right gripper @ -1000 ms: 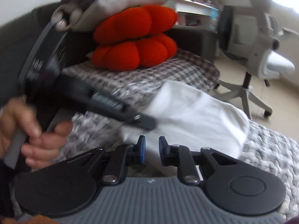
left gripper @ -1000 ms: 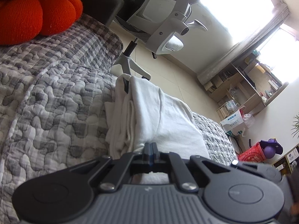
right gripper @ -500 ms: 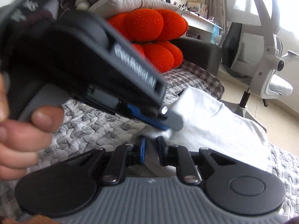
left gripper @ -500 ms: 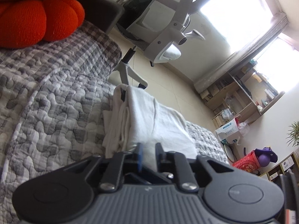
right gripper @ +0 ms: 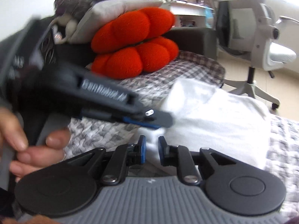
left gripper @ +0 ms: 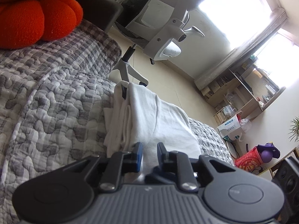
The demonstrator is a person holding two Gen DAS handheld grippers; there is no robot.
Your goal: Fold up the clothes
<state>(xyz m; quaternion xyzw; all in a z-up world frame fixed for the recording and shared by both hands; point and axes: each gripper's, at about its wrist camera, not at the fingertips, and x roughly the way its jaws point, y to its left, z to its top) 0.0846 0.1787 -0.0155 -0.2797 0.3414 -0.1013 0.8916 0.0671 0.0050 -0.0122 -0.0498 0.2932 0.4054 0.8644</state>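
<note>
Two views, left wrist first: the left gripper [left gripper: 149,153] sits at six o'clock with its jaws parted by a narrow gap, white cloth showing between them though not visibly pinched. The white garment [left gripper: 149,119], already doubled into a thick stack, lies on the grey quilt [left gripper: 56,112] and runs toward twelve o'clock, with loose layers splaying at its nine o'clock edge. From the right wrist, which is blurred, the right gripper [right gripper: 151,149] is likewise slightly open with a tuft of cloth between its pads, while the other tool crosses from nine o'clock, and whether either one bears on the fabric I cannot tell. To finish well, I would gather every layer at the near edge before closing, then keep both corners level.
</note>
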